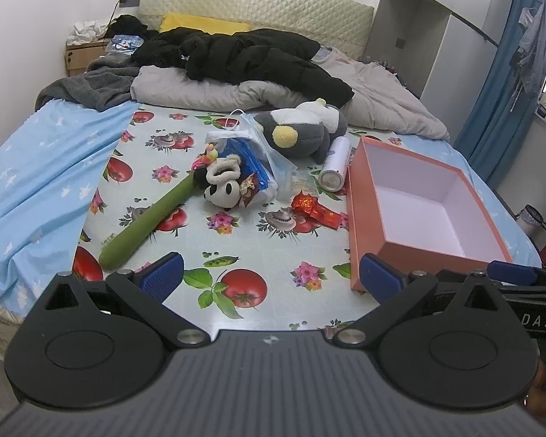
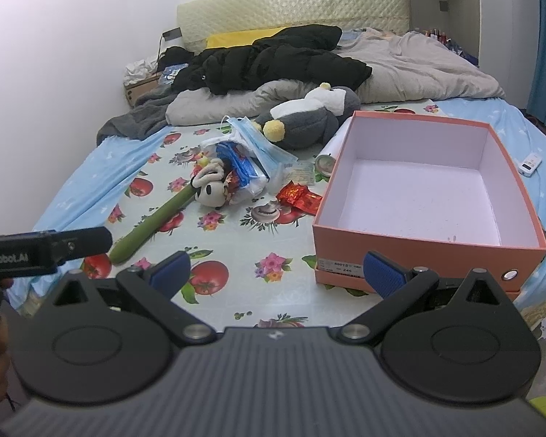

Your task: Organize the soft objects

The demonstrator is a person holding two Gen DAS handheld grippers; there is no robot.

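Hovering spread wide and empty, left gripper [image 1: 271, 273] and right gripper [image 2: 276, 269]. Panda toy [image 1: 222, 191] lies mid-bed, left of empty box [image 2: 429, 244]: light, squashy; pinch its round head.

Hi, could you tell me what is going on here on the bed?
A person holds two grippers over a bed, and both the left gripper and the right gripper are open and empty. The orange box sits empty on the tomato-print cloth. The soft things, a grey penguin plush, a small panda plush and a long green plush, all lie outside it, so sorting has not begun.
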